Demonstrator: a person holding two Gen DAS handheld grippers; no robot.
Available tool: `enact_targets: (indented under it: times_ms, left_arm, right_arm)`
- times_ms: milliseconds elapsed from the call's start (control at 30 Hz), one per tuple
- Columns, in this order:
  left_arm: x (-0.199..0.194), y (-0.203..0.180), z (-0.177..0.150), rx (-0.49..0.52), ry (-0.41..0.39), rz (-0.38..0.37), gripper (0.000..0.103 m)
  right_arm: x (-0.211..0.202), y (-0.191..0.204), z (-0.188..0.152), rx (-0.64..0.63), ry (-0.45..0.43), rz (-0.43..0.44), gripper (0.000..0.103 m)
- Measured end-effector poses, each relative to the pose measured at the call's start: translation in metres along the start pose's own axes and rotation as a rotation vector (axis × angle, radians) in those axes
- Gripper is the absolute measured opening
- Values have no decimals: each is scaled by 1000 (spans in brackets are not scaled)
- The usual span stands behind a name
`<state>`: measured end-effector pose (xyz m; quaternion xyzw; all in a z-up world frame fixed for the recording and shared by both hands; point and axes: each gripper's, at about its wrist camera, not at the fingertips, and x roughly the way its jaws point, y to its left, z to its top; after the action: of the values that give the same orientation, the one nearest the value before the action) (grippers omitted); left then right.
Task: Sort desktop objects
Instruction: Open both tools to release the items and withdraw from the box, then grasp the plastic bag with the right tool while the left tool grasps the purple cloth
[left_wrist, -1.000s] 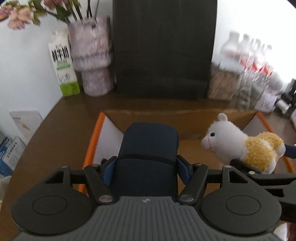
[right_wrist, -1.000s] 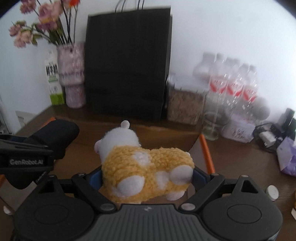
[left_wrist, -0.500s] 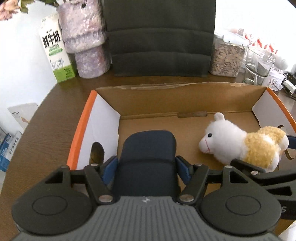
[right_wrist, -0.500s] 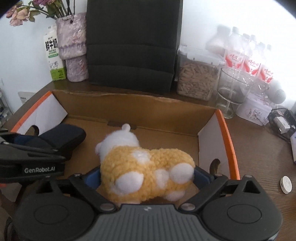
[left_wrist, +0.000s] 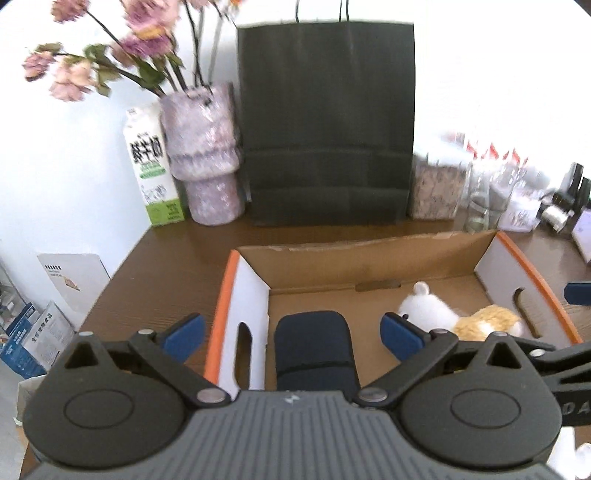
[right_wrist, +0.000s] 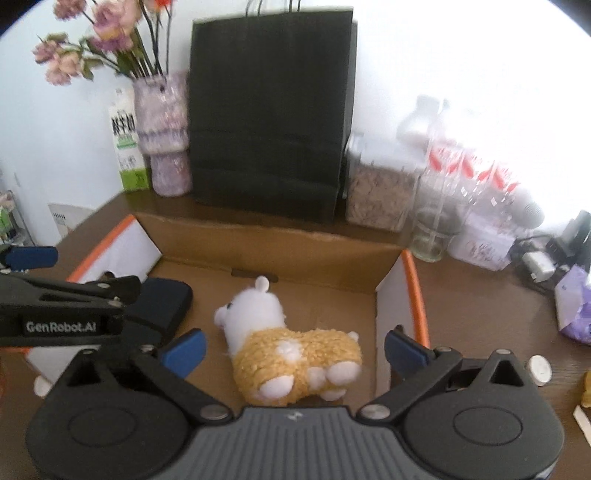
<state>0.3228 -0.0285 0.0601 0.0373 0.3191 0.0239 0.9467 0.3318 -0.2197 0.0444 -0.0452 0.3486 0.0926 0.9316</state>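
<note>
1. Releasing is the step in hand: my left gripper (left_wrist: 291, 336) and right gripper (right_wrist: 293, 350) have both just been opening and now stand spread wide, their pads touching nothing.
2. Between my left jaws, the dark navy pouch (left_wrist: 314, 347) lies flat inside the cardboard box (left_wrist: 369, 254).
3. At 3 o'clock of it, between my right jaws, the plush alpaca (right_wrist: 284, 343) lies on its side.
4. Pouch: smooth fabric, rounded rectangle. Alpaca: fluffy white head, curly yellow fleece. Box: stiff corrugated card with orange-edged flaps.
5. Next, I judge, both grippers should lift clear, then seek loose items on the brown counter (right_wrist: 480, 295).
</note>
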Motion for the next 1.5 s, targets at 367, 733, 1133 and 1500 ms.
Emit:
enact_targets:
  times_ms: [367,733,1133,1500]
  left_arm:
    - [-105,40,-63,-25,-149,-65,103]
    - [-143,69,-160,-105,-109,-29,103]
    - [-145,77,-211,-145,-38,-17,103]
    - [-140,76,-212,-142,-29,-27,103]
  right_arm:
    - [-121,4,-75,-17,-178,45,103]
    - [-166,23,-178,21,-141,67,103]
    - [-143,58,-218,-1,-88,96,103]
    - [-127,71,-216,-31,-60,104,67]
